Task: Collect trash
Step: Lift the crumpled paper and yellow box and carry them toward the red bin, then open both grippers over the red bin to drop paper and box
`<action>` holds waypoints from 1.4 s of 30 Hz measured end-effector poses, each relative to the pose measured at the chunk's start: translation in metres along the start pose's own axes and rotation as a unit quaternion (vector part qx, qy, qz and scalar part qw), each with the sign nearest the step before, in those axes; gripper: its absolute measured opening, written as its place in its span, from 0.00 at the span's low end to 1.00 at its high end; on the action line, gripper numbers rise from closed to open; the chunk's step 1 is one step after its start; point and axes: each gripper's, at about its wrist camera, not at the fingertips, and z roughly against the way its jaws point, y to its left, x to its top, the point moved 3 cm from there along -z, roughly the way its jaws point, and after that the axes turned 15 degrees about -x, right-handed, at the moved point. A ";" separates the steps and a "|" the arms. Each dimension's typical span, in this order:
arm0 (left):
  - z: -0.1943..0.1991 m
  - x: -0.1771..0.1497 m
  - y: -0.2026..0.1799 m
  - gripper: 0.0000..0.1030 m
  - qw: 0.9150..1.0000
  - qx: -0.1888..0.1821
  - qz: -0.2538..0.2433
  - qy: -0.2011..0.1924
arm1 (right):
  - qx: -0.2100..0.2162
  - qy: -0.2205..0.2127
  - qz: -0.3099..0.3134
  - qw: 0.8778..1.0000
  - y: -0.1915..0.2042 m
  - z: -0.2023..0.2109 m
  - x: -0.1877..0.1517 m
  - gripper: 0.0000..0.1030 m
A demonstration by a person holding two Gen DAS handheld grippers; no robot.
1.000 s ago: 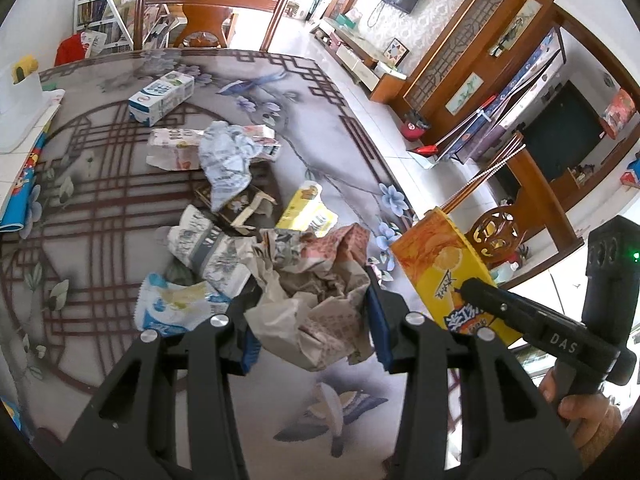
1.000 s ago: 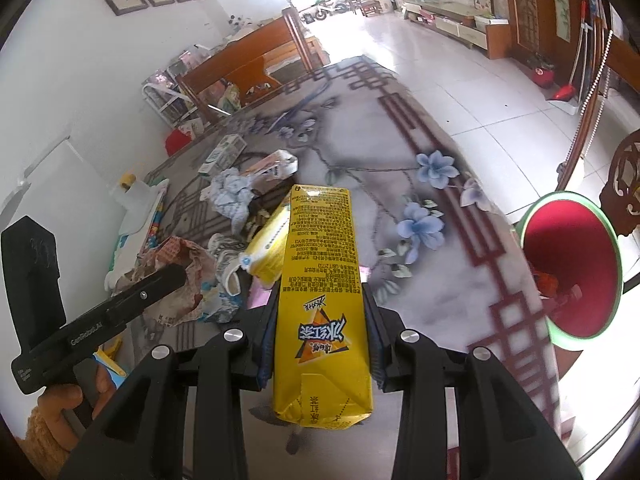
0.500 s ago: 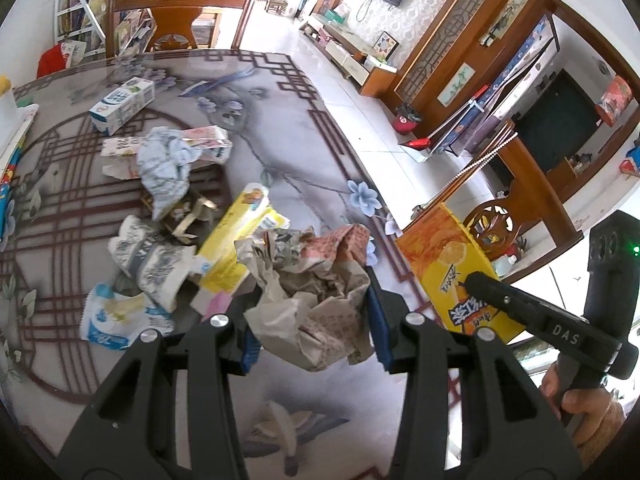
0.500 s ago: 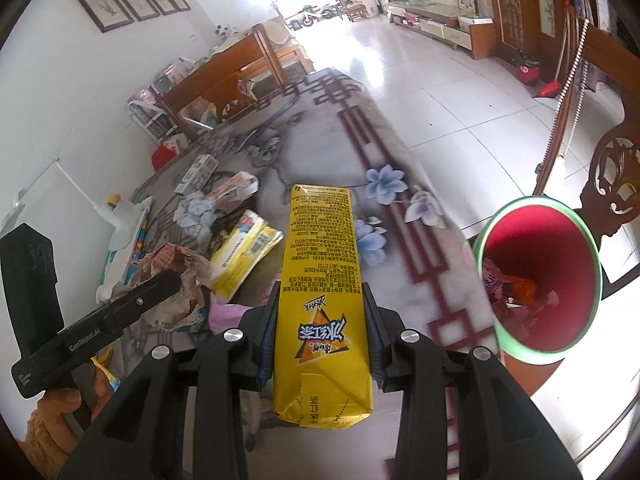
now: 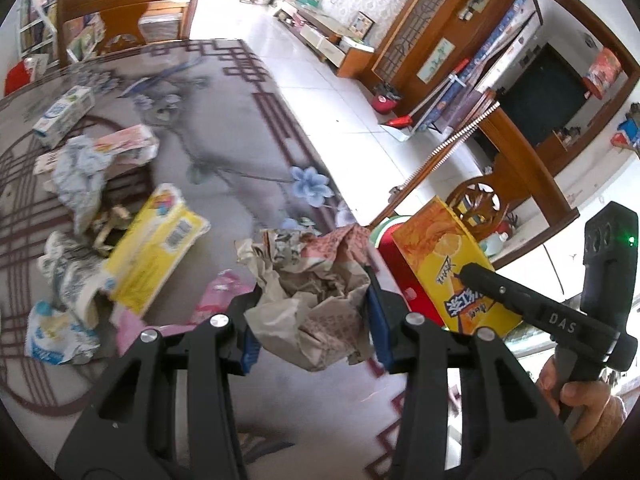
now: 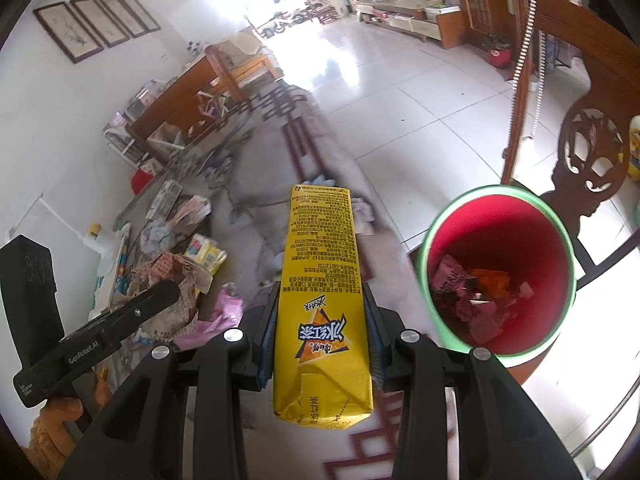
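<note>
Patterned tabletop point(image 5: 240, 128) with brown fretwork and blue flowers, white tiled floor beyond. Left gripper point(image 5: 314, 316) clamped on a crumpled paper wad point(image 5: 316, 300), held clear above the table near its edge. Right gripper point(image 6: 320, 332) clamped on a tall yellow drink carton point(image 6: 322, 300), lengthwise between the blue pads, raised over the table edge. Just right of the carton, a red bin point(image 6: 452, 232) with green rim on the floor, pink and orange scraps at its bottom. Left behind on the table: yellow wrapper point(image 5: 152, 248), pink wrapper point(image 5: 218, 296), crumpled bluish paper point(image 5: 80, 180), small white and blue milk carton point(image 5: 64, 114). Carved wooden chair point(image 6: 592, 160) behind the bin.
</note>
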 end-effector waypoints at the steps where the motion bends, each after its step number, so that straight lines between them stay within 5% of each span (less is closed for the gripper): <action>1: -0.007 0.001 -0.005 0.41 1.000 -0.004 -0.004 0.005 | -0.002 -0.001 -0.004 1.000 -0.005 0.000 0.001 0.34; 20: -0.148 0.024 -0.106 0.42 0.988 -0.088 -0.073 0.108 | -0.059 -0.003 -0.141 0.988 -0.152 -0.001 0.020 0.34; 22: -0.162 0.025 -0.117 0.49 0.984 -0.101 -0.079 0.123 | -0.064 -0.007 -0.152 0.986 -0.163 -0.001 0.023 0.35; 24: -0.170 0.026 -0.124 0.68 0.983 -0.102 -0.080 0.127 | -0.064 -0.007 -0.163 0.985 -0.172 -0.002 0.027 0.39; 26: -0.174 0.025 -0.130 0.70 0.983 -0.112 -0.077 0.126 | -0.070 -0.010 -0.176 0.982 -0.181 -0.002 0.029 0.58; 28: -0.175 0.025 -0.132 0.71 0.982 -0.114 -0.076 0.128 | -0.075 -0.023 -0.186 0.979 -0.187 0.001 0.031 0.61; 42: -0.124 0.018 -0.084 0.70 0.993 -0.070 -0.033 0.084 | -0.063 -0.009 -0.171 0.983 -0.163 -0.004 0.030 0.61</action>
